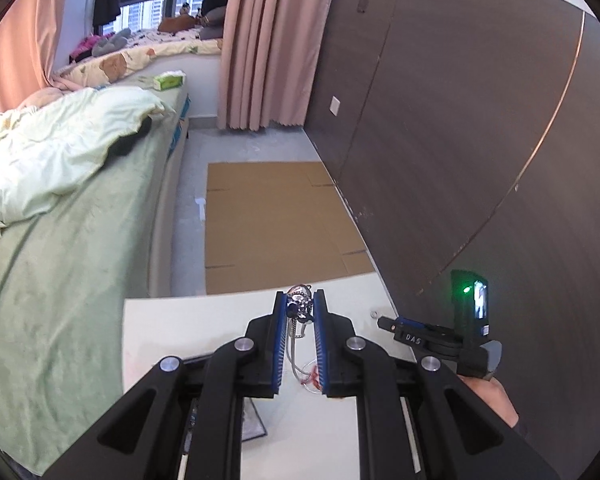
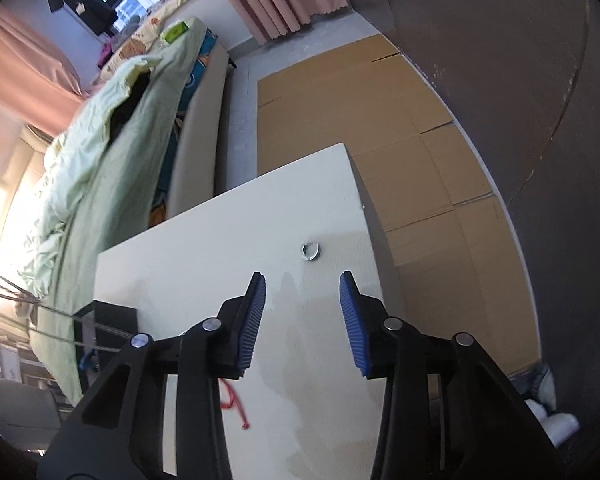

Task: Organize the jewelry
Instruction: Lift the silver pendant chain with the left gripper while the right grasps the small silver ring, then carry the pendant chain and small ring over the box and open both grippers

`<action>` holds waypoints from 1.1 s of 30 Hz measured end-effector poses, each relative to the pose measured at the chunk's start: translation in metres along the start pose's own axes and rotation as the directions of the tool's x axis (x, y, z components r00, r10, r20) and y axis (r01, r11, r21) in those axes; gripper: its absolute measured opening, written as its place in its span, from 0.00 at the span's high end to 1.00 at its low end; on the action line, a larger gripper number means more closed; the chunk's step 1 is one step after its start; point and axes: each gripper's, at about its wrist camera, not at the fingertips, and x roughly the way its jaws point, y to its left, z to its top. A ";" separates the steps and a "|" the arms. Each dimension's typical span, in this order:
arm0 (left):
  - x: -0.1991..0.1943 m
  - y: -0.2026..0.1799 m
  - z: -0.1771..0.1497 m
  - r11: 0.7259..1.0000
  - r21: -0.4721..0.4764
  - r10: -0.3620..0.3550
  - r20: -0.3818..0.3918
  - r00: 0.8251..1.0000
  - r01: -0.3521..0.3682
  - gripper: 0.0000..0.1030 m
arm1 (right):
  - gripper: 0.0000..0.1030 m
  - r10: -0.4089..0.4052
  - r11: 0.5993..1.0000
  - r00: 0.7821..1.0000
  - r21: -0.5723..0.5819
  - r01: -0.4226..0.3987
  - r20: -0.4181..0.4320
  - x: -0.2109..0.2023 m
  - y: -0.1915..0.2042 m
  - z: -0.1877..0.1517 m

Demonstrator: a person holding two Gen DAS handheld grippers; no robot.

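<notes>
My left gripper is shut on a silver beaded bracelet and holds it above the white table; its chain hangs down between the blue pads. A silver ring lies on the table near its right edge, and also shows small in the left wrist view. My right gripper is open and empty, hovering just short of the ring; it shows at the right of the left wrist view. A red string lies on the table under the right gripper's left finger.
A dark box sits at the table's left side. Flat cardboard covers the floor beyond the table. A bed with green bedding stands to the left, a dark wardrobe wall to the right.
</notes>
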 end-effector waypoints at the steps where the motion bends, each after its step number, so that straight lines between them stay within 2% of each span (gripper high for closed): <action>1: -0.004 0.002 0.003 1.000 -0.001 0.005 0.009 1.000 -0.005 0.90 | 0.63 -0.017 1.000 1.000 -0.013 0.017 -0.004 0.004 0.002 0.002; 7: -0.026 0.014 0.015 1.000 -0.016 0.018 0.042 0.999 -0.018 0.90 | 0.72 -0.079 0.995 0.997 -0.066 0.077 -0.019 0.019 0.013 0.010; 15: -0.058 0.020 0.027 0.999 -0.019 0.039 0.092 0.995 -0.037 0.89 | 0.78 -0.186 0.974 0.982 -0.135 0.182 -0.019 0.037 0.029 0.018; 17: -0.065 0.022 0.030 0.999 -0.021 0.037 0.101 0.994 -0.035 0.89 | 0.87 -0.217 0.966 0.976 -0.149 0.212 -0.017 0.040 0.032 0.020; 18: -0.070 0.021 0.033 0.999 -0.020 0.036 0.110 0.993 -0.034 0.89 | 0.88 -0.226 0.963 0.974 -0.153 0.221 -0.017 0.040 0.031 0.021; 23: -0.096 0.017 0.041 0.999 -0.009 0.034 0.151 0.988 -0.033 0.90 | 0.89 -0.223 0.964 0.974 -0.159 0.215 -0.033 0.036 0.034 0.020; 33: -0.156 0.021 0.062 0.999 -0.009 0.048 0.241 0.969 -0.047 0.89 | 0.89 -0.097 0.972 0.994 -0.208 0.105 0.051 -0.020 0.079 -0.003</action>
